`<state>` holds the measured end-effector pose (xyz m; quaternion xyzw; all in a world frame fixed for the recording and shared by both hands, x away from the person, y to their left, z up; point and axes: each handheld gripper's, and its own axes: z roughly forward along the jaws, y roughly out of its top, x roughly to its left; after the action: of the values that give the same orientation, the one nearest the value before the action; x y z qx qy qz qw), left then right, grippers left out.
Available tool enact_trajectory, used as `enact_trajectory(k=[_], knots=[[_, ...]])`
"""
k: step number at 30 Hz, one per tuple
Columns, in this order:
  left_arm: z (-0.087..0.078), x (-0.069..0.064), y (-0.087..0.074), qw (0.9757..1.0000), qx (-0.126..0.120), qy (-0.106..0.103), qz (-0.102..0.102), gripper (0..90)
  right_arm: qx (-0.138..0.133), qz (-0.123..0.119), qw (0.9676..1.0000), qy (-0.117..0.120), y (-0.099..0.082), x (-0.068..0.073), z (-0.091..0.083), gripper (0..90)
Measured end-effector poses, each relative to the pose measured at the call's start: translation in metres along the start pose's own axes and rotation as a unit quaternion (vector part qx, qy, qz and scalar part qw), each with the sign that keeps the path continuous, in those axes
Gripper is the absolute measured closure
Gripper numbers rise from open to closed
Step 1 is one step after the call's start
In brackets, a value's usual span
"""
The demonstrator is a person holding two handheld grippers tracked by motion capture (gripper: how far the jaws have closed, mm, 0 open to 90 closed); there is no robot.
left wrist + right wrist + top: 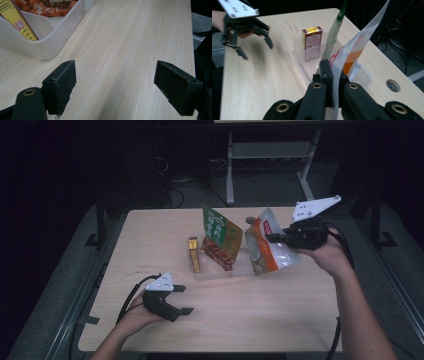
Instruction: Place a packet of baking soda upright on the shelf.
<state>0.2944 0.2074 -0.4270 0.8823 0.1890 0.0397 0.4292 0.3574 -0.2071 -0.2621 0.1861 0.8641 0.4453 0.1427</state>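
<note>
My right gripper (270,238) is shut on the edge of a white and orange snack bag (267,252), which hangs at the right end of a clear plastic tray (220,274). In the right gripper view the jaws (334,72) pinch the bag's thin edge (359,47). A green snack bag (222,236) stands tilted in the tray, and a yellow and red box (193,254) stands at its left end. My left gripper (184,299) rests low at the table's front left, open with nothing between its fingers (115,85).
The light wooden table (280,310) has a round cable hole (250,220) behind the tray. Dark floor, cables and a metal stand lie beyond the far edge. Bare wood stretches between my left gripper and the tray (50,47).
</note>
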Motion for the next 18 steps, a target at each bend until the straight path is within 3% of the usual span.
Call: enact_trajectory(k=[10, 16, 18], knots=[[0.0, 0.0, 0.0, 1.0, -0.002, 0.0, 0.002, 17.5, 0.04, -0.009, 0.9989, -0.021, 0.021, -0.02, 0.025, 90.0], [0.0, 0.0, 0.0, 1.0, 0.0, 0.0, 0.005, 17.5, 0.056, -0.008, 0.998, -0.028, 0.023, -0.025, 0.039, 90.0], [0.0, 0.0, 0.0, 1.0, 0.001, -0.001, 0.004, 17.5, 0.074, -0.01, 0.9966, -0.034, 0.021, -0.027, 0.048, 90.0]])
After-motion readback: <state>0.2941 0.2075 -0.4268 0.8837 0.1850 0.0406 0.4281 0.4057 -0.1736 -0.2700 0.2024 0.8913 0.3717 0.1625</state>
